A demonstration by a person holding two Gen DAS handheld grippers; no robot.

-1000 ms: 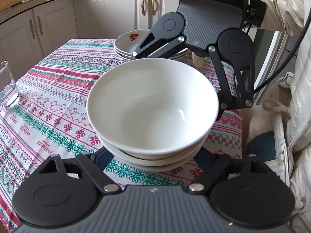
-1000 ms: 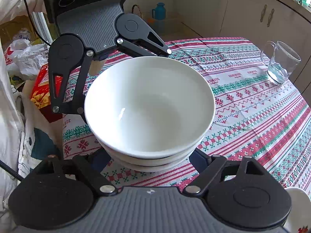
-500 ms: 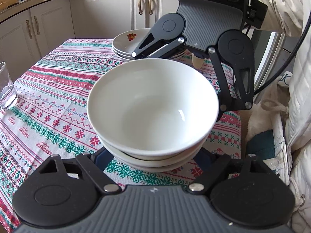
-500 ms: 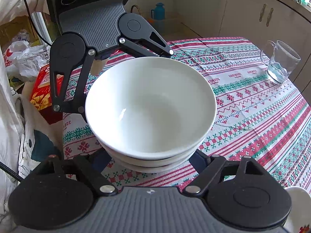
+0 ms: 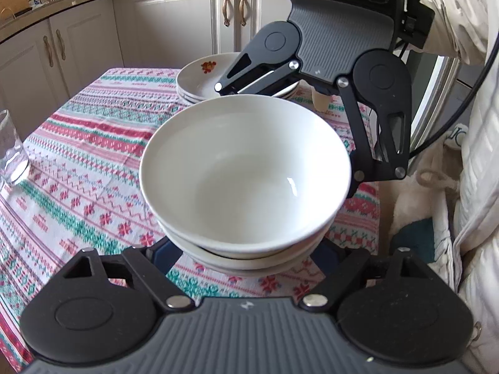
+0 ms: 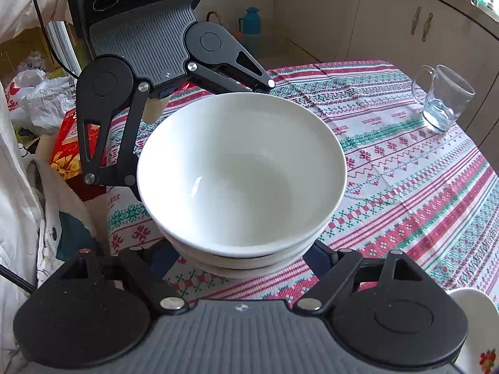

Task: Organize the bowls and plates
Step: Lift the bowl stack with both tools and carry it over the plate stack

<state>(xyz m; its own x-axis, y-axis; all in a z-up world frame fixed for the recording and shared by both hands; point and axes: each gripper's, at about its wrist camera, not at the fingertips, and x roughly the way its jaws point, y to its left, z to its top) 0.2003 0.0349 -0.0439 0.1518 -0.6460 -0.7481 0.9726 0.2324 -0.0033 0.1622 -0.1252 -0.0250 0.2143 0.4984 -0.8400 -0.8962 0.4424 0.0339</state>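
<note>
A stack of three white bowls (image 5: pixel 246 171) fills the middle of both wrist views, over the patterned tablecloth (image 5: pixel 78 162). My left gripper (image 5: pixel 246 258) reaches under the stack from the near side in its own view, and its blue pads (image 5: pixel 162 249) press the bottom bowl's base. From the opposite side my right gripper (image 6: pixel 246 258) clamps the same base; its fingertips are hidden under the bowls. I cannot tell whether the stack rests on the cloth or hangs just above it. A second stack, of flower-marked plates (image 5: pixel 202 78), sits at the table's far end.
A glass mug (image 6: pixel 443 99) stands near one table edge. A flower-marked white dish (image 6: pixel 477 327) shows at the lower right. Off the table are a red box (image 6: pixel 67 146), plastic bags (image 6: pixel 40 99) and a person's white sleeve (image 5: pixel 461 15). Cabinets (image 5: pixel 174 28) line the walls.
Both grippers keep their hold on the bowl stack. Only a slight drift of the background shows.
</note>
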